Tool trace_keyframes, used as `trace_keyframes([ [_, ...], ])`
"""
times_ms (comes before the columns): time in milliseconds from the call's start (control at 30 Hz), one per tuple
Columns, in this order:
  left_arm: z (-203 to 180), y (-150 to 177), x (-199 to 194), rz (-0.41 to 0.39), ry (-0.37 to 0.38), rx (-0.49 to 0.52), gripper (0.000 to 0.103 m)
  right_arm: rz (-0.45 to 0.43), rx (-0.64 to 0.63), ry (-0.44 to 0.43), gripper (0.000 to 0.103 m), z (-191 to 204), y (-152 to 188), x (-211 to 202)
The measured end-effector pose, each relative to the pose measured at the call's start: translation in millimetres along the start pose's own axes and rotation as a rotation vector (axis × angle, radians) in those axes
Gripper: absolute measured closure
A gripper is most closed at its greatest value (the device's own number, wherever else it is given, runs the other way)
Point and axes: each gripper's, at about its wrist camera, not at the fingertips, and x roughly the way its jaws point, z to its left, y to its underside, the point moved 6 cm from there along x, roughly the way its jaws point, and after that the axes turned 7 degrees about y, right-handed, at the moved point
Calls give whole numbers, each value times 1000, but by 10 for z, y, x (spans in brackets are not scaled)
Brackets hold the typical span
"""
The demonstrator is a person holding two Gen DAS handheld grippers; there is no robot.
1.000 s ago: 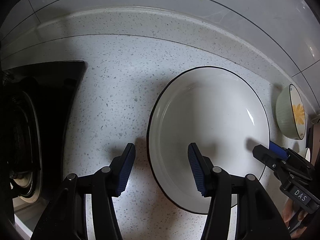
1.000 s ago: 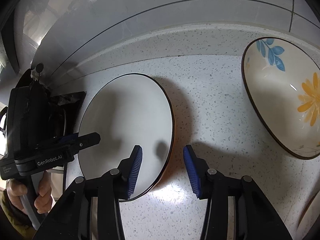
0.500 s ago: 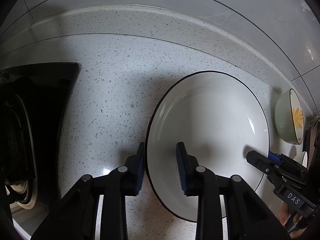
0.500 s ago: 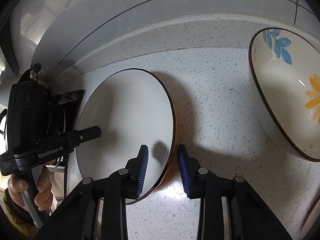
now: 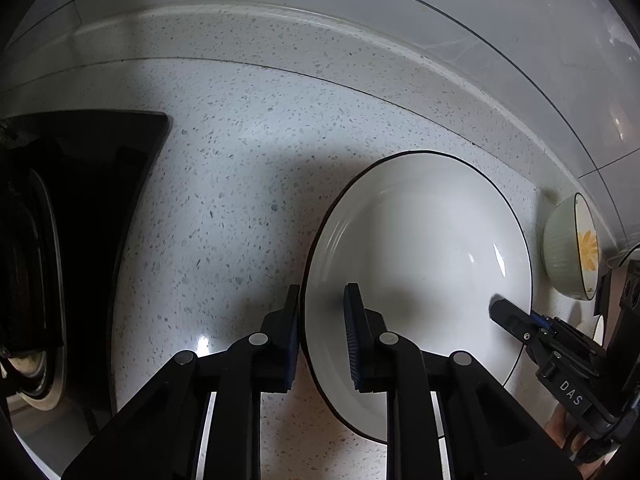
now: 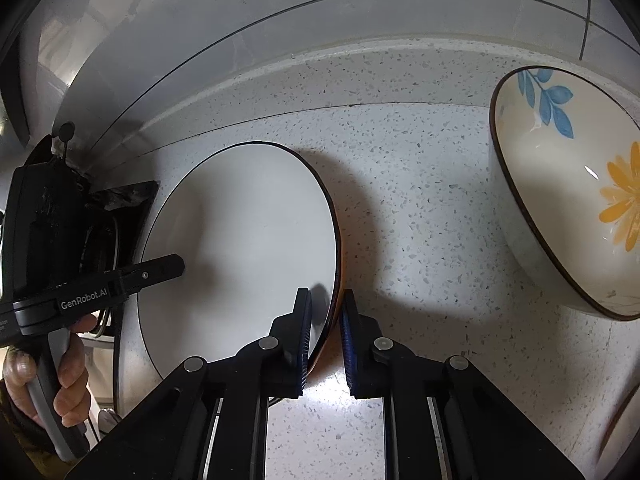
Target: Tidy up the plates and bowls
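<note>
A white plate with a thin dark rim (image 5: 420, 260) lies on the speckled counter, also seen in the right wrist view (image 6: 248, 232). My left gripper (image 5: 323, 292) straddles its left rim. Its jaws are closing: the outer pad is at the rim, and a strip of white shows before the inner pad. My right gripper (image 6: 326, 294) is shut on the opposite rim, a pad on each side. A cream bowl with a yellow flower and blue leaves (image 6: 560, 208) sits to the right, small at the edge in the left wrist view (image 5: 568, 248).
A black stove top with a burner (image 5: 80, 220) borders the counter on the left. The raised backsplash ledge (image 5: 320, 36) runs behind. A hand (image 6: 68, 368) holds the left gripper's handle. The rim of another dish (image 6: 624, 420) shows at the lower right.
Both grippers' jaws have narrowed from wide apart to close around opposite rims of the white plate. The right pads now meet the rim. The plate and bowl stay put.
</note>
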Motion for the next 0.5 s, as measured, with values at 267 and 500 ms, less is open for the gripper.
trace_keyframes([
  [267,-61,66,-69,-12,1,3,89,-18,17,14,91,-26,126,-122],
  [500,-161,186,-297,-40,8,29,89,-50,23,11,91,-2,288,-436],
])
